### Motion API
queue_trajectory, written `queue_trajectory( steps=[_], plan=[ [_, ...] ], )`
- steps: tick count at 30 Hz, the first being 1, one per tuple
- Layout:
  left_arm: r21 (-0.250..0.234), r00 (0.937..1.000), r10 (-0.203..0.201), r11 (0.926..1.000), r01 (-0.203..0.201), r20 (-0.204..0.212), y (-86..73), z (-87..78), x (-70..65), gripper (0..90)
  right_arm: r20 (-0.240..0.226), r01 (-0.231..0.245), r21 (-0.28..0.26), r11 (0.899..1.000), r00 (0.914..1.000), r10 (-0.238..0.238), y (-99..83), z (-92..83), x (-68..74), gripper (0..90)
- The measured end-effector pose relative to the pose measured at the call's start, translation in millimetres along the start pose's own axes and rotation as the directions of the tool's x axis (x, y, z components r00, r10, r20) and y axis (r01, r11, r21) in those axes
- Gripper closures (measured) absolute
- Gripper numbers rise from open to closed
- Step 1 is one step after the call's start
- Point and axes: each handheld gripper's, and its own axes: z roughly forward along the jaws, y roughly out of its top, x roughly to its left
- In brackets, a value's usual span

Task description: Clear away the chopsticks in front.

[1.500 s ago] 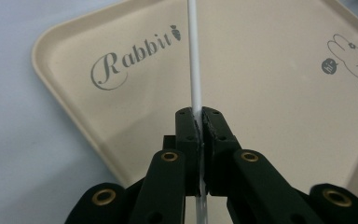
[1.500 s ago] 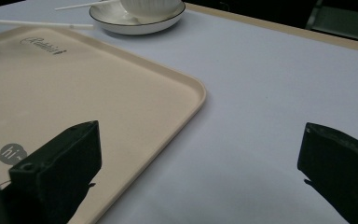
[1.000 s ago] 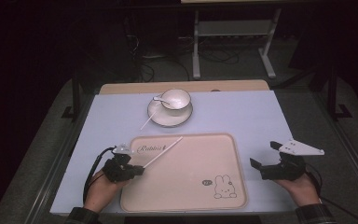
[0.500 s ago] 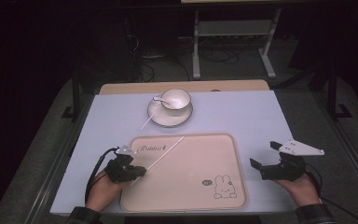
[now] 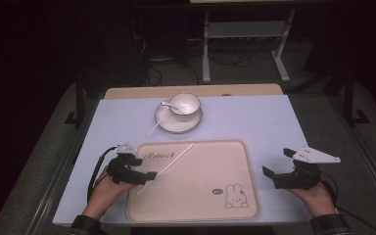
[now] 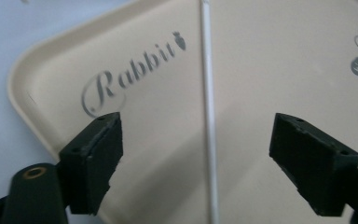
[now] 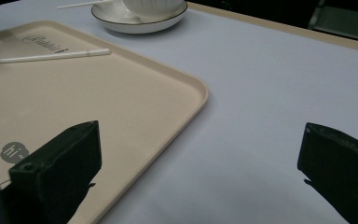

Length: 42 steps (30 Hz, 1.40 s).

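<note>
Straddling the white stick (image 6: 208, 93), the left gripper (image 5: 138, 168) hangs with its jaws spread wide, one on either side and neither touching it. That stick lies on the beige tray (image 5: 235, 152) near the tabletop's (image 5: 254, 117) front-left corner, its long axis running from the gripper toward the cup and saucer (image 5: 178, 113) at the far edge. Well apart by the front-right corner, the right gripper (image 5: 280, 168) gapes empty.

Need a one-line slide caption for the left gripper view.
Left gripper, jaws open, straddling a thin white stick on the beige "Rabbit" tray.
</note>
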Motion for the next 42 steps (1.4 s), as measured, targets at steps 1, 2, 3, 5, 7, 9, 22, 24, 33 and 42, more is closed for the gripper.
queue_trajectory(
  steps=[1,2,3,5,7,9,22,24,33,42],
  plan=[
    [0.0,1.0,0.0,1.0,0.0,0.0,0.0,0.0,0.0,14.3,0.0,0.0,0.0,1.0,1.0,0.0,0.0,0.0,0.0,0.0],
    [0.001,1.0,0.008,1.0,-0.008,-0.003,3.3,0.5,1.4,14.3,0.001,0.0,-0.001,1.0,1.0,0.0,0.0,0.0,-0.2,0.0],
    [-0.001,0.9999,0.011,0.9999,-0.011,-0.008,6.5,0.8,2.6,14.2,0.0,0.0,-0.002,1.0,1.0,0.0,0.0,-0.1,-0.2,0.0],
    [-0.005,0.9997,0.019,0.9998,-0.019,-0.014,13.3,1.8,5.4,14.1,0.0,0.001,-0.001,1.0,1.0,-0.001,0.0,0.0,-0.1,0.0],
    [-0.003,0.9992,0.032,0.9995,-0.032,-0.023,21.1,3.4,8.4,14.0,-0.001,0.0,0.0,1.0,1.0,0.0,0.0,0.1,0.1,0.0],
    [-0.007,0.9987,0.039,0.9992,-0.039,-0.032,29.8,5.0,11.6,14.0,-0.001,-0.001,0.0,1.0,1.0,0.001,0.0,0.3,0.0,0.0],
    [-0.02,0.9943,0.075,0.9968,-0.077,-0.075,89.2,26.0,38.5,17.2,-0.001,-0.001,-0.003,1.0,1.0,0.001,0.0,0.2,-0.6,0.0],
    [-0.02,0.9924,0.08,0.9964,-0.082,-0.093,97.6,29.9,43.2,18.9,-0.003,-0.001,-0.004,1.0,1.0,0.001,0.0,0.1,-0.6,0.0],
    [-0.021,0.9845,0.079,0.9963,-0.083,-0.156,130.5,53.2,65.9,39.2,-0.007,-0.001,-0.01,1.0,1.0,0.001,0.3,-0.1,-0.6,0.0],
    [0.021,0.9663,0.102,0.9948,-0.1,-0.236,148.3,87.3,82.0,56.5,-0.012,0.0,-0.01,1.0,0.9999,0.0,0.1,0.4,-1.1,0.0]
  ],
)
